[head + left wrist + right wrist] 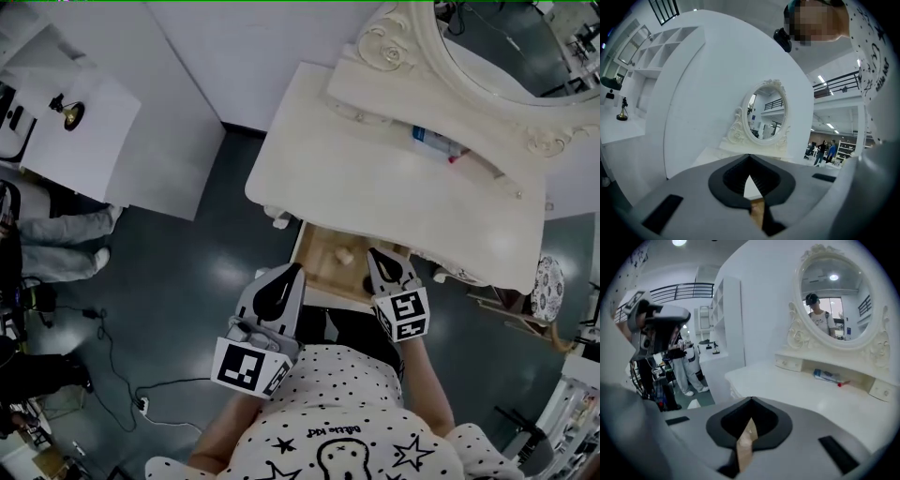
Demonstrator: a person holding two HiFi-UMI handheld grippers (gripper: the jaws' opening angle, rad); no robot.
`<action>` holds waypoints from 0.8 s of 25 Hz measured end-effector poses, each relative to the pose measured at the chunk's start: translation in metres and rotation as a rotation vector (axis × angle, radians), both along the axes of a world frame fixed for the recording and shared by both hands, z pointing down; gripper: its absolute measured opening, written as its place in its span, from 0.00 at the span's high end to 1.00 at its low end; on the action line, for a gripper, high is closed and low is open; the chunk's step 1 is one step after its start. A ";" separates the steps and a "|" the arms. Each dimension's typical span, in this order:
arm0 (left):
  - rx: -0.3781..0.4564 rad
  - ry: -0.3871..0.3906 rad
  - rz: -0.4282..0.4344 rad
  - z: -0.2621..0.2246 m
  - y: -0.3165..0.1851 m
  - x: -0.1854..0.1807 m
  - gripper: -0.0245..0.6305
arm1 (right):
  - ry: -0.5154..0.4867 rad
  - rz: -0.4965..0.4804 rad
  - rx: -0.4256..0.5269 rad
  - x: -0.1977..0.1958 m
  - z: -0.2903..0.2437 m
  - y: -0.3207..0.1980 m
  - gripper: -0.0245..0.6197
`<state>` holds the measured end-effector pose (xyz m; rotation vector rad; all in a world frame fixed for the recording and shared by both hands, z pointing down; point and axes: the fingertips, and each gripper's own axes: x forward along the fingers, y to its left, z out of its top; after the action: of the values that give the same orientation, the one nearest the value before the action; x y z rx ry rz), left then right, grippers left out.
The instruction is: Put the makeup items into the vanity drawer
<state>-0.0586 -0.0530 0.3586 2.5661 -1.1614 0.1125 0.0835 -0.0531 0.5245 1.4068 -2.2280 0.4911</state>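
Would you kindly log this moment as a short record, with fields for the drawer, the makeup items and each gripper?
drawer: open, pulled out below the front edge of the vanity top
in the drawer: one small pale round item
not in the drawer: blue-and-white tube, lying on the shelf under the mirror
left gripper: fingers together, nothing held, at the drawer's front left corner
right gripper: fingers together, nothing held, above the drawer's right part
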 end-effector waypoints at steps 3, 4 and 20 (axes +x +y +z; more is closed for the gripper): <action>0.018 0.008 0.026 -0.004 0.004 0.005 0.97 | -0.044 0.071 0.075 0.009 -0.043 0.009 0.95; 0.023 0.010 0.033 -0.006 0.005 0.007 0.97 | -0.053 0.091 0.100 0.012 -0.057 0.014 0.95; 0.091 0.021 0.068 -0.028 0.017 0.020 0.97 | -0.164 0.293 0.304 0.034 -0.169 0.079 0.95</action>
<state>-0.0391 -0.0364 0.3303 2.6805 -1.0954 0.0492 0.1175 0.0264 0.3553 1.9298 -2.3083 0.3840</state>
